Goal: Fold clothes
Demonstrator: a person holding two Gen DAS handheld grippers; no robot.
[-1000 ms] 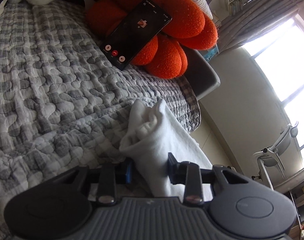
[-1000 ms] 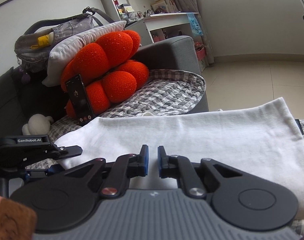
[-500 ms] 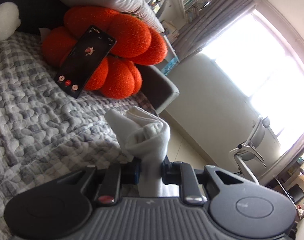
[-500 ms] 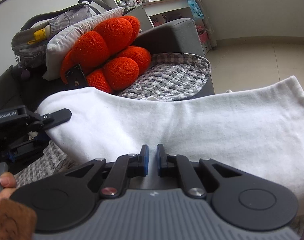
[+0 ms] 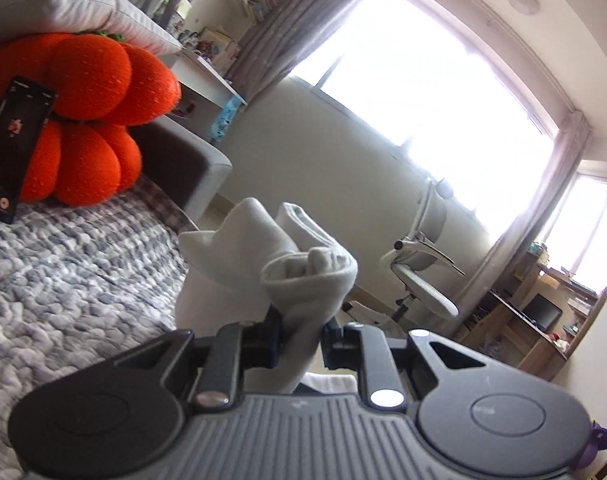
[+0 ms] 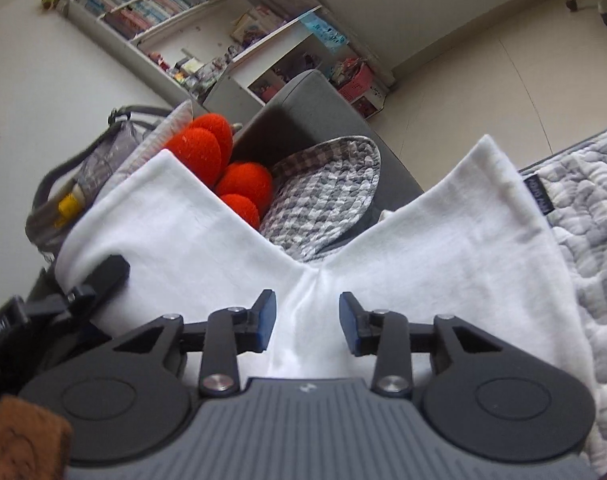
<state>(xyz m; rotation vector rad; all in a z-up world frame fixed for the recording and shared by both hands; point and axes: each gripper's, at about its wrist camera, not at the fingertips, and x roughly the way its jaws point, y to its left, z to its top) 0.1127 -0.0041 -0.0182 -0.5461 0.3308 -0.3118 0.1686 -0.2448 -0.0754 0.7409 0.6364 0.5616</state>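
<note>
A: Starting at the left, what is showing in the left wrist view?

B: A phone [image 5: 11, 148] is leaning on the orange cushion [image 5: 91, 120], its screen text too small to read. Right of it, the left gripper [image 5: 299, 338] is pinching a bunched fold of the white garment [image 5: 287, 264], jaws clamped on the cloth above the grey checked quilt [image 5: 63, 280]. An office chair [image 5: 423, 280] is standing by the window, partly washed out by glare.

A: And the right wrist view?

B: At the far left edge, the other tool's label is being cut off, reading only "AI". The garment [image 6: 423, 260] is sagging in a V across the frame, hiding part of the cushion [image 6: 239, 184]. The right gripper [image 6: 307, 322] is sitting with its jaws apart, blue pads [image 6: 265, 320] either side of the cloth. At the right, a dark tag [image 6: 539, 196] on the quilt [image 6: 591, 208] is carrying writing I cannot make out.
</note>
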